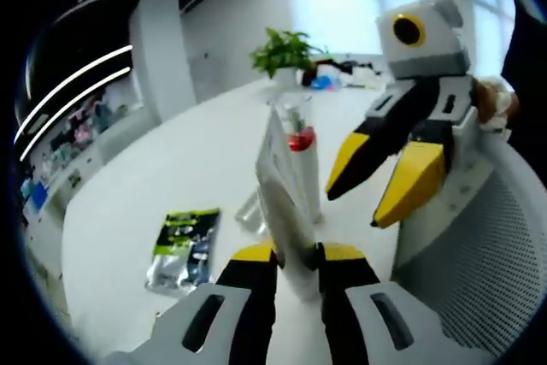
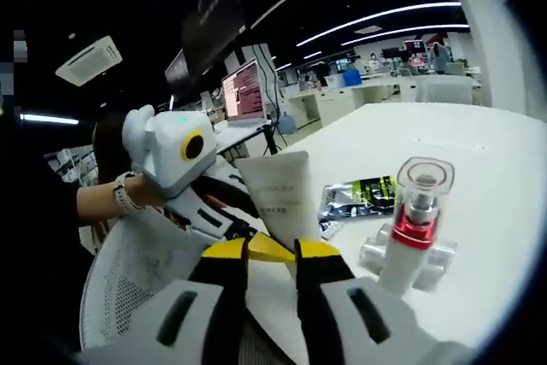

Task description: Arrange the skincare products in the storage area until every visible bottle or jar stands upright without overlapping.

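Left gripper: left gripper (image 1: 297, 254), yellow-tipped black jaws rising from the bottom centre of the left gripper view, clenched on the lower edge of a flat white squeeze tube (image 1: 282, 190) that stands tall between them.
Right gripper: right gripper (image 2: 272, 250), at the bottom centre of the right gripper view, jaws close around the same white squeeze tube (image 2: 278, 194); whether they press it I cannot tell. In the left gripper view its jaws hang parted at the right of the frame (image 1: 376, 190), just beside the tube.
Spray bottle: slim white bottle with a red collar and clear cap (image 1: 301, 156), upright just behind the tube in the left gripper view; at the lower right of the right gripper view (image 2: 414, 224), standing free.
Clear item: a low transparent piece (image 2: 410, 258) lies at the bottle's base, too blurred to name.
Sachet: green, black and silver foil sachet (image 1: 182, 245) lies flat at the lower left of the left gripper view, well apart from the tube; mid-frame in the right gripper view (image 2: 359, 197).
Surface: white tabletop (image 1: 179, 168) with open room to the left and behind; its edge curves along the left.
Side edge: white mesh chair back (image 1: 479, 245) crowds the lower right of the left gripper view.
Background: green potted plant (image 1: 286, 53) at the far table end.
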Demonstrator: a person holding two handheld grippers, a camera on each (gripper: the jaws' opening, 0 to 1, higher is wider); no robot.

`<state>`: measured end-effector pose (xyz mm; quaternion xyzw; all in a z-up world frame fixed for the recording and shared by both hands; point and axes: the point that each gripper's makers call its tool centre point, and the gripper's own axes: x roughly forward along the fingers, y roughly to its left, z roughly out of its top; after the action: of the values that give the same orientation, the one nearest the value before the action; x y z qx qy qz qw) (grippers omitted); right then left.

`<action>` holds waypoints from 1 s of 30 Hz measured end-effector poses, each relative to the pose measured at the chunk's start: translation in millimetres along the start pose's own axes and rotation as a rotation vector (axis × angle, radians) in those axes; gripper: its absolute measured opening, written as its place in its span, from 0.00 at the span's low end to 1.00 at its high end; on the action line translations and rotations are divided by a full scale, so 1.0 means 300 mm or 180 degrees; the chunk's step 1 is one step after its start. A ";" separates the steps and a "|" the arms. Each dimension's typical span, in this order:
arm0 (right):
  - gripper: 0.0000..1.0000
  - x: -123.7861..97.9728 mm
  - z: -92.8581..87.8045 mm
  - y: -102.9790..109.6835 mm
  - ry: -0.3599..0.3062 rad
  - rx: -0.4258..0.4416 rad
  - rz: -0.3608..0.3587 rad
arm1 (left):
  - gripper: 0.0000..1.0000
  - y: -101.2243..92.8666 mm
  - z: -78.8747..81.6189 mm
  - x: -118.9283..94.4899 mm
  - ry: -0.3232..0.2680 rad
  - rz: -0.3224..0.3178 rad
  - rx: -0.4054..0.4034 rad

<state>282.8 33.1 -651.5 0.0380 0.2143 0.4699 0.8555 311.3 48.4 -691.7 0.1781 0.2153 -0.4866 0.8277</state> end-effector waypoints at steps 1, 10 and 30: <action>0.21 -0.010 -0.003 -0.010 0.0011 0.0004 -0.0035 | 0.14 -0.001 0.002 0.001 -0.0020 -0.0011 0.0025; 0.23 -0.110 -0.045 -0.080 0.0084 0.0031 -0.0358 | 0.14 0.000 0.021 0.021 -0.0256 -0.0191 0.0269; 0.24 -0.158 -0.043 -0.126 0.0105 0.0031 -0.0559 | 0.15 0.006 0.065 0.085 -0.0684 -0.0471 0.0446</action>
<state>285.1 -28.6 -657.5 0.0155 0.2332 0.3925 0.8896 327.5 20.6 -688.5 0.1660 0.1034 -0.5765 0.7934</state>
